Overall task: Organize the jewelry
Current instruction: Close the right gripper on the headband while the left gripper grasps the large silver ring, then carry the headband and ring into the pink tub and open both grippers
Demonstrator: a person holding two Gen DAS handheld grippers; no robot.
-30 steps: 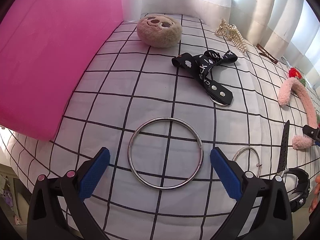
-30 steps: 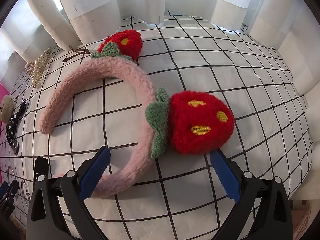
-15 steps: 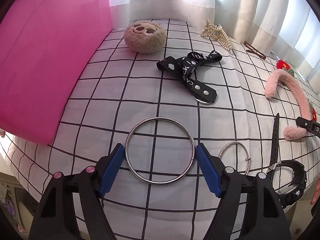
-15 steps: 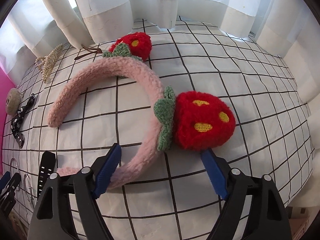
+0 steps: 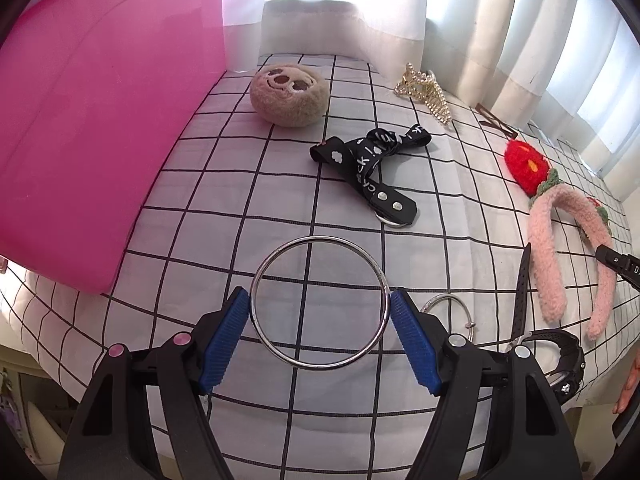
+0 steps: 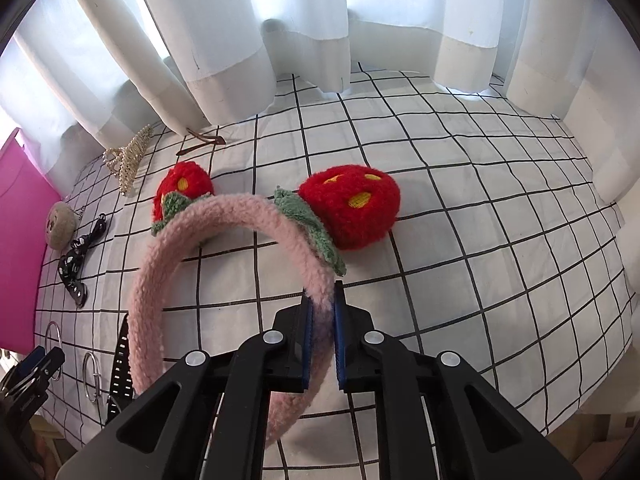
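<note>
**Clamping both tools: headband and ring taken at once**

Closing over the last second, both tools went from standing wide to gripping. The right tool (image 6: pixel 320 320) is now clenched on the fuzzy pink headband with two red knitted strawberries (image 6: pixel 224 216), pinching one side of the band just below the nearer strawberry; the band's nearer side looks raised off the grid-patterned white cloth (image 6: pixel 460 208), where a second ago it lay flat. The left tool (image 5: pixel 318 316) has narrowed until its blue pads touch opposite sides of the large silver metal ring (image 5: pixel 320 300), which still lies on the cloth at the near edge. I judge that both pieces are now secured and ready to be carried, probably toward the pink container (image 5: pixel 80 140) at the left.

Counted across both views:
- one headband, bearing two strawberries
- two metal rings: the large one, and one smaller silver hoop (image 5: pixel 450 312) just beside it
- one black wristwatch (image 5: pixel 560 356) with its strap
- one black printed ribbon strap with studs (image 5: pixel 372 160)
- one gold pearl-trimmed claw clip (image 5: pixel 424 88)
- one round beige plush face (image 5: pixel 290 94)
- one thin brown hair clip (image 6: pixel 204 142)
</note>
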